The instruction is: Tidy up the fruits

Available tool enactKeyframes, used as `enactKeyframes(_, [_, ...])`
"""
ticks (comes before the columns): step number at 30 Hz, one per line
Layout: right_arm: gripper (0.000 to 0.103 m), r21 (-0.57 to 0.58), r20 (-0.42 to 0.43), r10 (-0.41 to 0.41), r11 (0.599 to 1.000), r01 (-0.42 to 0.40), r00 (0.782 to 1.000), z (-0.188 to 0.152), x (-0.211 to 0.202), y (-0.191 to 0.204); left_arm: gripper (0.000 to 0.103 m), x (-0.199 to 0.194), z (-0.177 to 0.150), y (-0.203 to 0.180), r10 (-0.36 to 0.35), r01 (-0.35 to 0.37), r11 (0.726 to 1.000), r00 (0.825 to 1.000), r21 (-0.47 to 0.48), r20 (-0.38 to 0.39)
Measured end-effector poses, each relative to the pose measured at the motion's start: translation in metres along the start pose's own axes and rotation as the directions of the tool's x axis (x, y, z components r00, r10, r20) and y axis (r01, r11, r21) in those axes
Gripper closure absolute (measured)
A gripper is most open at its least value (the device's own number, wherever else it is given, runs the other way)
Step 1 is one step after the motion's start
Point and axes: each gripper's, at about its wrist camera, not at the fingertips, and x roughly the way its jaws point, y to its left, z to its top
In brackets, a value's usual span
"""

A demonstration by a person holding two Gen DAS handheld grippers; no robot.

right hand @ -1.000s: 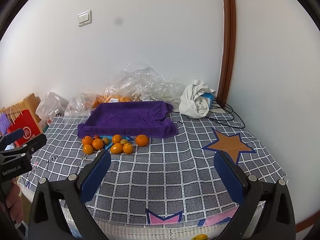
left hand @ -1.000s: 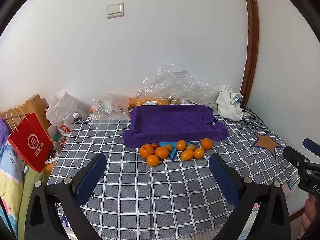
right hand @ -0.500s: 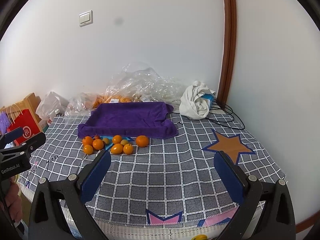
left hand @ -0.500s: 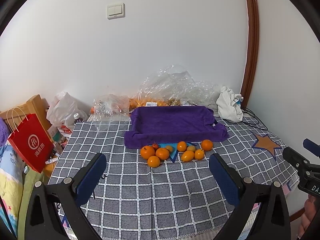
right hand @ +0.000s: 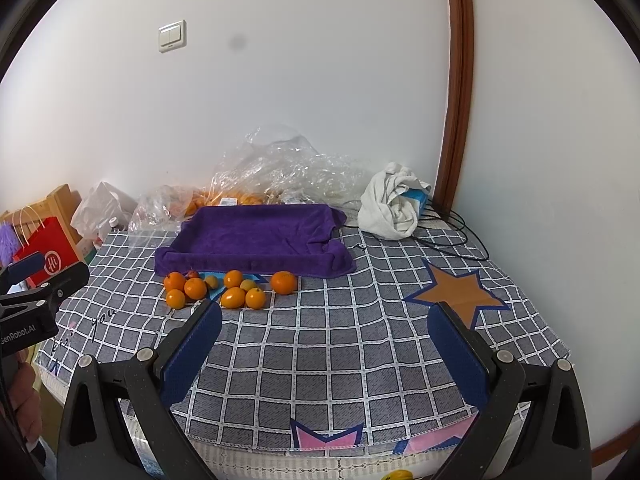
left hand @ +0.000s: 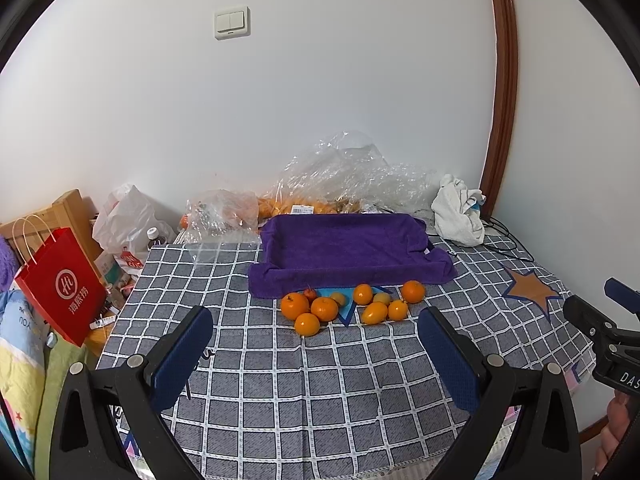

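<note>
1. Here, the fruits (left hand: 344,307), small, firm, smooth and apt to roll, cluster mid-bed touching the purple tray (left hand: 340,246)'s near edge.
2. Left gripper (left hand: 316,354) and right gripper (right hand: 326,350): both spread, empty.
3. Judged grasp: across each fruit's widest girth, lightly.

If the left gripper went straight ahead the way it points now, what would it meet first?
Probably the fruits on the checked cloth, just before the purple towel tray; depth is uncertain. The left gripper is open and empty.

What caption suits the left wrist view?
Open left gripper facing loose orange fruits before a purple towel-lined tray on a grey checked cloth.
</note>
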Motion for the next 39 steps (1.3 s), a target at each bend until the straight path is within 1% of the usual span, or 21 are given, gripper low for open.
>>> enactKeyframes(30, [0.002, -0.011, -0.001, 0.001, 1.0, -0.001, 1.0, -0.001, 0.0, 0.006, 0.0, -0.002, 0.002, 0.003, -0.004, 0.004, 1.0, 1.0, -0.005, 0.003])
enactKeyframes(36, [0.002, -0.015, -0.01, 0.008, 1.0, -0.008, 1.0, -0.007, 0.008, 0.007, 0.0, 0.006, 0.0, 0.009, -0.012, 0.012, 1.0, 1.0, -0.012, -0.001])
enactKeyframes(39, [0.002, -0.016, -0.023, 0.013, 1.0, -0.013, 1.0, -0.011, 0.018, 0.007, 0.0, 0.019, -0.003, 0.011, 0.001, -0.001, 1.0, 1.0, -0.008, -0.014])
